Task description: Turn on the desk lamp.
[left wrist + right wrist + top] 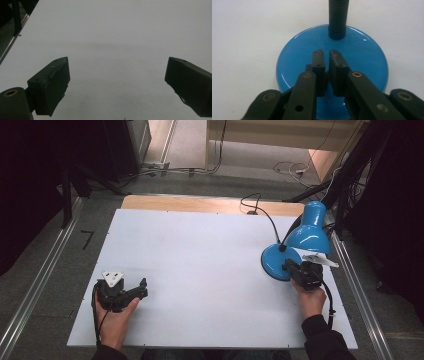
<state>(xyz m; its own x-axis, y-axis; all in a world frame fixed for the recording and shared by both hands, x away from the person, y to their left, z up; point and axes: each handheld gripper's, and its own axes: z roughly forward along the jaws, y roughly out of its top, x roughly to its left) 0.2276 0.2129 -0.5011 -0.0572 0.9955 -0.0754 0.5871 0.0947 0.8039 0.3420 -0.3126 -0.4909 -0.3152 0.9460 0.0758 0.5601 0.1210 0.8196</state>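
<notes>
A blue desk lamp stands at the table's right side, its round base [274, 261] flat on the white board [200, 270] and its shade [310, 234] bent over on a black ribbed neck [338, 17]. My right gripper [294, 269] hovers over the near part of the base [362, 55], shut, its jaws almost touching with nothing visible between them [327, 53]. A small dark part [308, 67] on the base sits just left of the jaws. My left gripper [143, 288] rests low at the front left, open over bare board [117, 77].
The lamp's black cable [260, 210] runs from the base to the table's far edge. A wooden strip [200, 203] borders the back of the board. Metal rails [45, 275] flank both sides, with dark stands and cables on the floor beyond.
</notes>
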